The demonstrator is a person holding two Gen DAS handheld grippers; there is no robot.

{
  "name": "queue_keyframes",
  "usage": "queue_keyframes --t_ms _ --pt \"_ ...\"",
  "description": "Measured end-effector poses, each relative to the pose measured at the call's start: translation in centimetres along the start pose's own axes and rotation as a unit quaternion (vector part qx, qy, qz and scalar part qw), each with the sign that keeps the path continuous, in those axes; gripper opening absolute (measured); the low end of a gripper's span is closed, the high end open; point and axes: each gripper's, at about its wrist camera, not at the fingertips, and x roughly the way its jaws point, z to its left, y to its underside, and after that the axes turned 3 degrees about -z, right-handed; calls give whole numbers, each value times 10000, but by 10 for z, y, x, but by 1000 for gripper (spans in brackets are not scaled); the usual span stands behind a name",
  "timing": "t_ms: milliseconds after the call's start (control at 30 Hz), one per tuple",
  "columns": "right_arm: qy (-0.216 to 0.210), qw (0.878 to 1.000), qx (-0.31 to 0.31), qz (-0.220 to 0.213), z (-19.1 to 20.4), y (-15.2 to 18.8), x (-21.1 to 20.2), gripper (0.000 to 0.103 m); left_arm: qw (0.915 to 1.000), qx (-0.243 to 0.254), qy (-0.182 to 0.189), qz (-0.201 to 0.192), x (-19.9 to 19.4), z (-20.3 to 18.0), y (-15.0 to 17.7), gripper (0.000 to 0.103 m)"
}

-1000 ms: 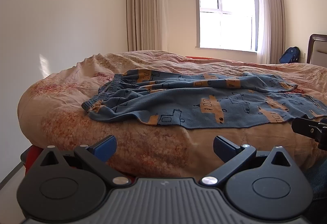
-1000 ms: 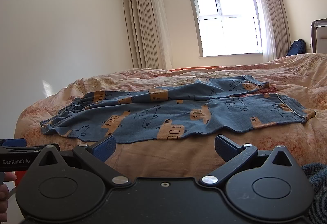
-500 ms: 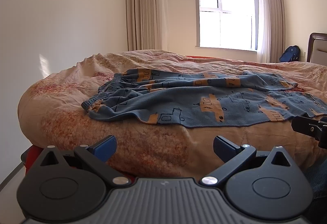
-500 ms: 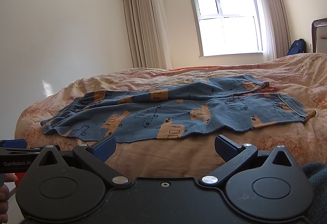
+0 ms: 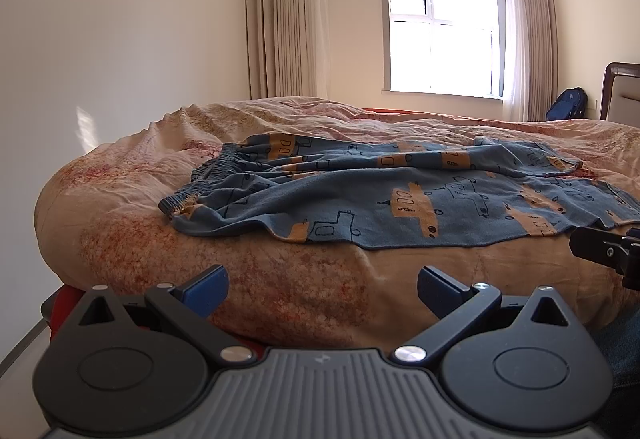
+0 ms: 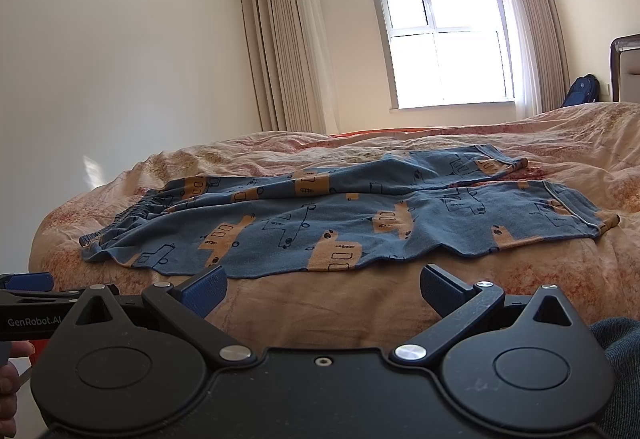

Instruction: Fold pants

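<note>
My left gripper (image 5: pixel 322 289) hangs at the bed's (image 5: pixel 120 239) edge, fingers apart and empty. The pants (image 5: pixel 400 199) lie spread on the bed, waistband to the left. My right gripper (image 6: pixel 323 289) hangs beside, fingers apart, short of the pants.

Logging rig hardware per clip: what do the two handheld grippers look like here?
Both are matte black with round pivot discs and silver rivets. The left gripper has blue finger pads and a ribbed grey plate; the right gripper has a smooth black plate. White "GenRobot.AI" lettering marks the left one's side.
</note>
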Motion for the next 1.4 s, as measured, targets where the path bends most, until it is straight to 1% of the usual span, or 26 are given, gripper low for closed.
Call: queue_keyframes --t_ms 300,500,600,933,1167,1233,1400 --pt "-1 10000 3 5 -1 -2 0 103 10000 25 5 52 1 -1 3 103" --pt "-2 10000 28 18 -1 0 2 103 9994 -25 248 234 8 -1 1 103" --pt "8 10000 41 29 0 2 1 103 9993 3 294 220 7 -2 1 103" --pt "-7 10000 79 30 -2 0 1 103 9995 -4 260 198 5 -4 -1 103" --pt "5 9999 95 37 -2 0 1 103 9987 4 449 233 9 -4 -7 103" --pt "24 9999 112 38 -2 -1 0 103 9988 48 433 243 10 -5 -9 103" --pt "46 9999 148 33 -1 -1 0 103 9990 209 253 304 17 -10 -20 103"
